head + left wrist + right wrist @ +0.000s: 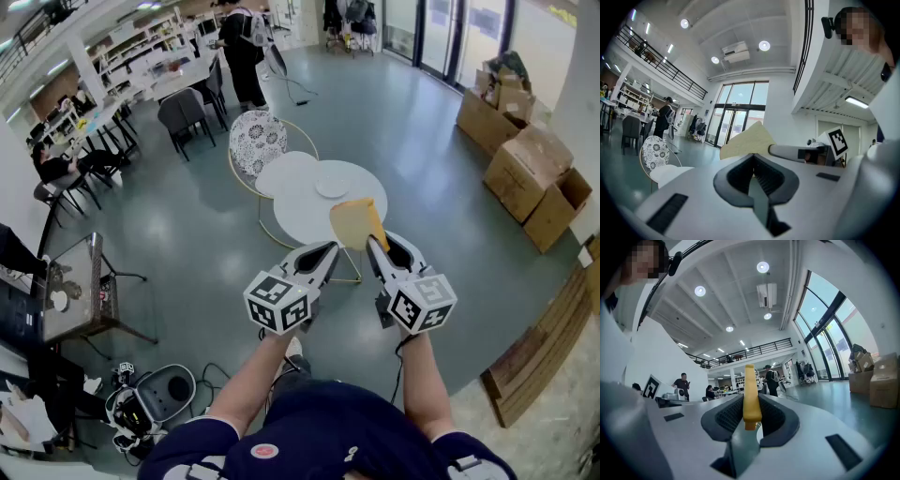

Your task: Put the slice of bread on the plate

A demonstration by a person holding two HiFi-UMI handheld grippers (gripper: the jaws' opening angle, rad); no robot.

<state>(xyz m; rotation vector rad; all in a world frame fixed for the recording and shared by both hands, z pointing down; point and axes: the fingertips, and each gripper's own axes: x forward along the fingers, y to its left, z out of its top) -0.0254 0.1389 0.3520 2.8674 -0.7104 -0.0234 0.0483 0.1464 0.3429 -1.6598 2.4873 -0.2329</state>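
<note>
A tan slice of bread (355,222) stands on edge in my right gripper (375,242), whose jaws are shut on its lower part. It hangs over the near edge of a round white table (300,214). In the right gripper view the bread slice (750,392) shows edge-on, pinched between the pads. A small white plate (331,187) lies on the table beyond the bread. My left gripper (330,249) sits just left of the bread, jaws closed with nothing in them. The left gripper view shows its pads (761,174) meeting, with the bread (747,140) beyond.
A chair with a patterned back (256,141) stands behind the table. Cardboard boxes (525,169) are stacked at the right, with wooden boards (539,352) nearer. A small dark-framed table (75,291) is at the left. A person (242,52) stands far back.
</note>
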